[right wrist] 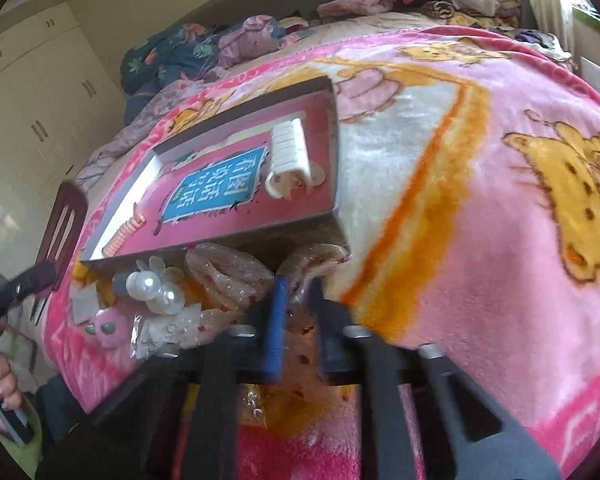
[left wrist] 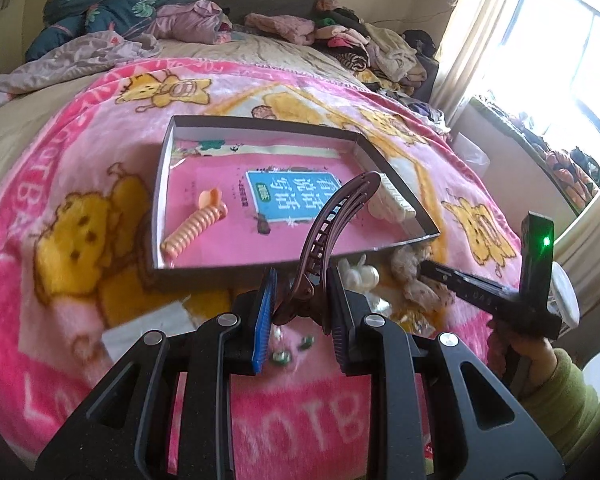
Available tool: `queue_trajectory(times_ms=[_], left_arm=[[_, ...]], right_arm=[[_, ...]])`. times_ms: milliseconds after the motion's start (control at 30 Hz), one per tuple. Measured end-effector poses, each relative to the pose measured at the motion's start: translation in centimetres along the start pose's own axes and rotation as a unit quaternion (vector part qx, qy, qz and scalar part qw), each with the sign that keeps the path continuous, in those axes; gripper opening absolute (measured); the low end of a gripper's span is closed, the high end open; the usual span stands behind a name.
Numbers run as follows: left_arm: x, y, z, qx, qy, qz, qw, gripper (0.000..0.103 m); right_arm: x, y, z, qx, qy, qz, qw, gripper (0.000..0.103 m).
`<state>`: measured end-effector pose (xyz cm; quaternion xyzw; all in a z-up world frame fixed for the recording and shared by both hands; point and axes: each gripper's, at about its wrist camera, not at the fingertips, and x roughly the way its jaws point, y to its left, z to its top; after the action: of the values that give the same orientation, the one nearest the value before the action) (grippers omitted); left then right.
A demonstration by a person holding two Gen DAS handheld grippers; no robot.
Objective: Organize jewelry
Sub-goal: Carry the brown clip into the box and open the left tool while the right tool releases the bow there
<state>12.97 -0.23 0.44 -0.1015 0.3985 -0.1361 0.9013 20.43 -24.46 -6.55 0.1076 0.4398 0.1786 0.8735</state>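
Bedding under both cameras is a pink fleece blanket printed with yellow bears (left wrist: 80, 184), spread over a bed. On it lies a shallow, open cardboard box lid with dark walls (left wrist: 162, 184), its floor pink with a blue label of white characters.

My left claw (left wrist: 300, 312) is nearly closed on the hinge end of a long, curved, brown plastic hair clip (left wrist: 332, 216). The clip is lifted and arches up and forward, so its far tip shows over the right part of the box.

Inside the box, an orange ribbed plastic hair clip (left wrist: 192, 228) rests near the left wall and a cream-white toothed claw clip (right wrist: 288, 156) lies by the right wall.

My right claw (right wrist: 298, 300) has its jaws almost together, pinching a sheer beige fabric scrunchie with red specks (right wrist: 312, 264) just in front of the box's near wall. A second sheer scrunchie (right wrist: 228, 276) sits just beside it to the left. Further left are a white pearl-bead hair ornament (right wrist: 160, 288) and a small pink fuzzy piece with green gems (right wrist: 106, 328).

Clothes (left wrist: 340, 36) are heaped at the far end of the bed.
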Motion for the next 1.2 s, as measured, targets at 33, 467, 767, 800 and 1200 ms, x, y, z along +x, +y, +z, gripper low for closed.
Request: queue_trajectory(times_ms=[33, 467, 767, 800, 1200], left_arm=[[0.2, 0.0, 0.3, 0.0, 0.001, -0.001, 1.0, 0.018], [2.8, 1.2, 3.7, -0.011, 0.001, -0.006, 0.9999, 0.018], [5.5, 2.7, 5.8, -0.02, 0.011, 0.011, 0.9997, 0.018], [6.0, 2.8, 6.0, -0.021, 0.015, 0.01, 0.9996, 0.018], [8.6, 3.6, 5.5, -0.028, 0.045, 0.007, 0.9986, 0.018]], right_arm=[[0.0, 0.0, 0.0, -0.002, 0.0, 0.002, 1.0, 0.004], [-5.2, 1.9, 3.0, -0.036, -0.054, 0.023, 0.998, 0.003], [-3.4, 4.5, 8.0, -0.074, -0.084, 0.023, 0.993, 0.003], [-2.9, 4.7, 8.6, -0.076, -0.085, 0.024, 0.993, 0.003], [3.3, 6.6, 10.8, -0.107, -0.046, 0.011, 0.993, 0.003]])
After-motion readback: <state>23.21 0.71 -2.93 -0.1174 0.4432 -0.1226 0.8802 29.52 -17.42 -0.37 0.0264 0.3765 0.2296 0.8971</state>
